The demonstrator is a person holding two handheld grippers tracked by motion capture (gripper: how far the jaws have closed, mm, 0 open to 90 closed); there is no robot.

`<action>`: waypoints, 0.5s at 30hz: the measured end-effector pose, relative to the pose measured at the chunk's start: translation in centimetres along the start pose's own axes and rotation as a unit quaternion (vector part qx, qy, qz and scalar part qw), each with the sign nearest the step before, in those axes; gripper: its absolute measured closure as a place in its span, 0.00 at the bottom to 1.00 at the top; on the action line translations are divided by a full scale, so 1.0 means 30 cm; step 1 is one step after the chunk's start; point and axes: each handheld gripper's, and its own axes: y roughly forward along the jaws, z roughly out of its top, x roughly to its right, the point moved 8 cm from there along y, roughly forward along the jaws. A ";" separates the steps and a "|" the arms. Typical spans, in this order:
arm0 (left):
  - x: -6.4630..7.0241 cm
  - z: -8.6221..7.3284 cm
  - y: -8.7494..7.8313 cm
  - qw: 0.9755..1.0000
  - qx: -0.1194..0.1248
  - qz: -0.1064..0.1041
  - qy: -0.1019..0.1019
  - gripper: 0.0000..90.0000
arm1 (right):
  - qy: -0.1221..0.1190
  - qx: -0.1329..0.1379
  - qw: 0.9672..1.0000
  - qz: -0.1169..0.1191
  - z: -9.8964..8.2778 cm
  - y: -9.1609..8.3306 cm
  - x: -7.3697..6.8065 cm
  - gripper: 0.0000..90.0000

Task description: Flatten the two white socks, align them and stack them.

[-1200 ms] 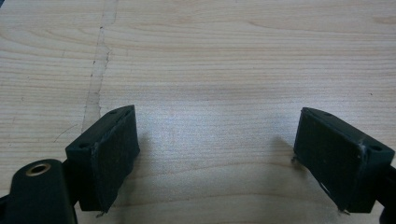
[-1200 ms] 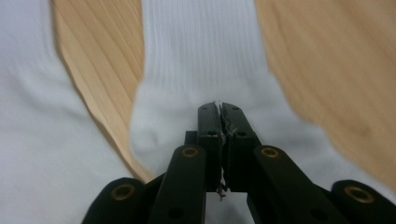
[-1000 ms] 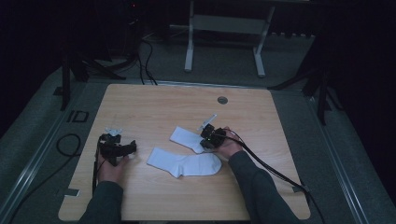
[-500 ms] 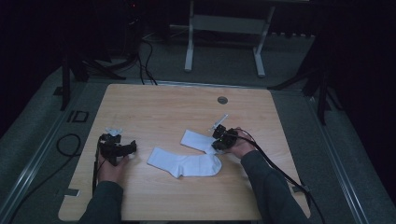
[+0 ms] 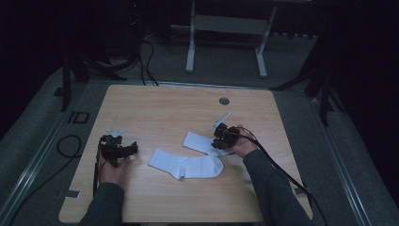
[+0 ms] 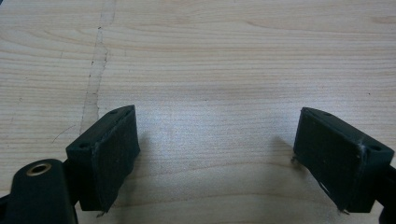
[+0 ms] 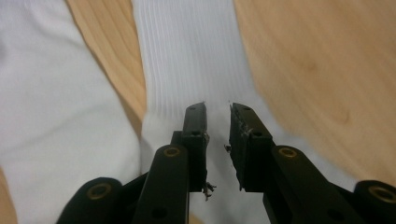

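High view: near sock (image 5: pixel 188 165) lies lengthwise left-to-right across table (image 5: pixel 164 108).

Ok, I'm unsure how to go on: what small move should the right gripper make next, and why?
Probably lift clear. The right gripper has just been opening; its fingers stand slightly apart over the ribbed sock, which lies flat beside the other sock.

Dark recording lab: lone wooden table (image 5: pixel 155 108), floor cables (image 5: pixel 143 56).
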 end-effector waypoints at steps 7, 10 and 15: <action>0.001 0.000 0.000 1.000 0.000 -0.001 0.001 0.16 | -0.025 0.014 1.000 0.005 0.073 0.024 -0.036 0.75; 0.002 0.000 0.000 1.000 0.000 -0.002 0.002 0.16 | -0.040 0.002 0.999 0.006 0.088 0.052 -0.050 0.71; 0.002 0.000 0.000 1.000 0.000 -0.002 0.002 0.16 | -0.047 -0.007 0.999 0.013 0.119 0.088 -0.063 0.67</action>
